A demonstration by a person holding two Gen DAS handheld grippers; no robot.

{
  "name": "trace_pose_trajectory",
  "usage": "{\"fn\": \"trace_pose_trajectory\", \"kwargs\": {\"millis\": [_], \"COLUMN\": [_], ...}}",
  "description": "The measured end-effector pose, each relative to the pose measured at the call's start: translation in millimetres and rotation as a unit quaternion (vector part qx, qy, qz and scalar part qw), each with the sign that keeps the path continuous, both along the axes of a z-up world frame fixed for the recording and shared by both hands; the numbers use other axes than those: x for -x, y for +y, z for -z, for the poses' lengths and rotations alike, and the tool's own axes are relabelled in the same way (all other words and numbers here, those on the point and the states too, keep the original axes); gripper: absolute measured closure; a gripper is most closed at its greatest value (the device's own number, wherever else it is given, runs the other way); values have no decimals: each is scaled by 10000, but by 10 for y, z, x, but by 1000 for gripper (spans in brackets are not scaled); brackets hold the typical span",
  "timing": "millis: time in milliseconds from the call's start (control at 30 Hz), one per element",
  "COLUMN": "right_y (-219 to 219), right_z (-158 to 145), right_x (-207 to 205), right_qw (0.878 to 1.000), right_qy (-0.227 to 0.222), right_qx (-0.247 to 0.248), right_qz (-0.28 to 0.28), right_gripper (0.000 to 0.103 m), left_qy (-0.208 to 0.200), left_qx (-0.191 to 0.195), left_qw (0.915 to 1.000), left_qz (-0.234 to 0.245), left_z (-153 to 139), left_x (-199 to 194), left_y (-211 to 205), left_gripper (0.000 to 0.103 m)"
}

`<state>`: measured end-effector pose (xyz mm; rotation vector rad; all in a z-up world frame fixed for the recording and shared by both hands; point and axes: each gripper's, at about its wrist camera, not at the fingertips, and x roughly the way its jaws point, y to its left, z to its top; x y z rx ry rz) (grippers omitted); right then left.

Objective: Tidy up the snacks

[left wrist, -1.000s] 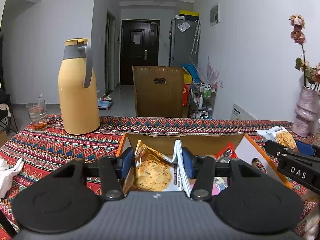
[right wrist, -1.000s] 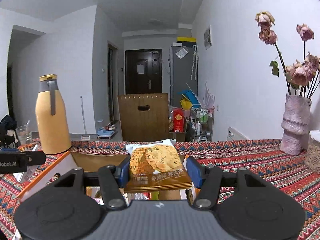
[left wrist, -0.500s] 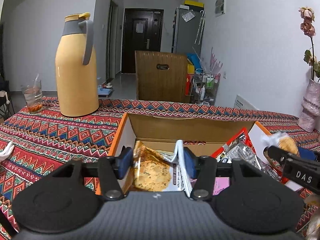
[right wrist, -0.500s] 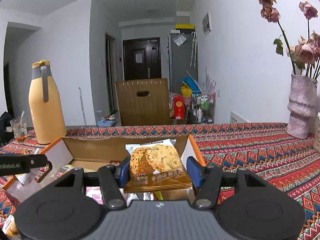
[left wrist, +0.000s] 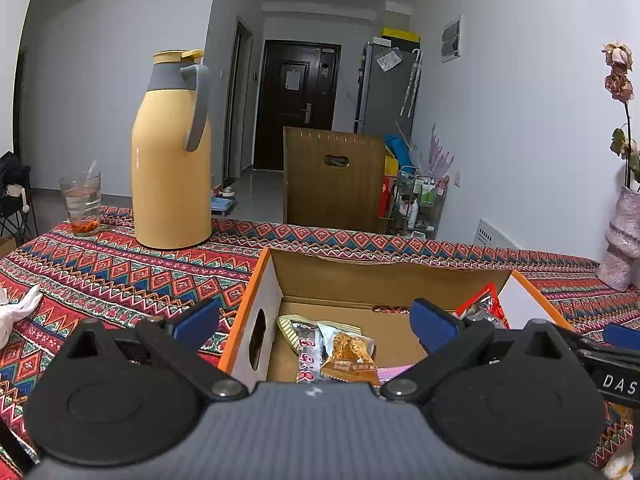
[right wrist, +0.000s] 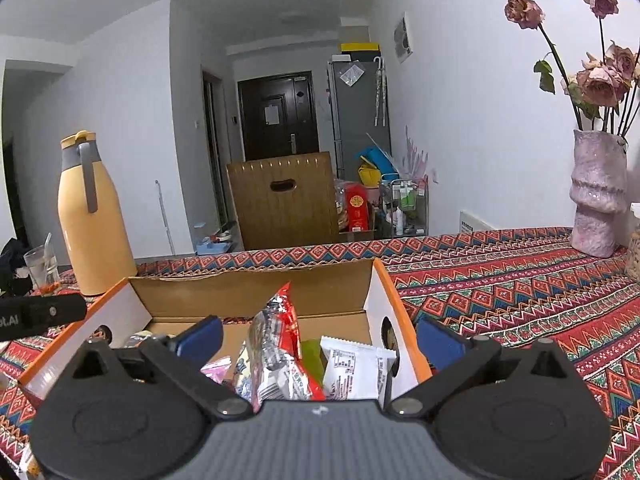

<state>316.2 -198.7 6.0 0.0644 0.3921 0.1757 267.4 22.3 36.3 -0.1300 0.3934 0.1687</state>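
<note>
An open cardboard box (left wrist: 262,304) with orange edges sits on the patterned tablecloth; it also shows in the right wrist view (right wrist: 256,292). Snack packets lie inside: a cracker packet (left wrist: 350,350), a red and silver packet (right wrist: 280,344) and a white packet (right wrist: 352,366). My left gripper (left wrist: 316,326) is open and empty above the box's left part. My right gripper (right wrist: 318,338) is open and empty above the box's right part.
A yellow thermos jug (left wrist: 172,160) and a glass (left wrist: 82,204) stand at the back left of the table. A pink vase with dried roses (right wrist: 596,196) stands at the back right. A wooden chair back (left wrist: 334,180) is behind the table.
Both grippers have opened and let go of their cracker packets, which now lie in the box. Both grippers sit over the box.
</note>
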Motion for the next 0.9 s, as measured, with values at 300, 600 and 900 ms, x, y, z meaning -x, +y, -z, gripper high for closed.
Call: {"fn": "trace_pose_trajectory", "kwargs": {"millis": [300,600,900], "right_y": [-6,-2,-42], "right_z": [-7,-60,-341], "right_x": [51,96,358], "right_qw": [10000,10000,9996], "right_qy": [-6,-32,-278], "right_qx": [30,43,-28], "right_qz": [7,2,-54], "right_gripper": [0,0,0], "left_qy": [-8,-91,-178], "left_qx": [-1,-99,-217], "left_qw": [10000,9999,9996], "left_qz": [16,-4,-49], "left_z": [-2,-54,-254], "left_x": [12,68,386], "left_y": [-8,-45,5], "left_gripper": [0,0,0]}}
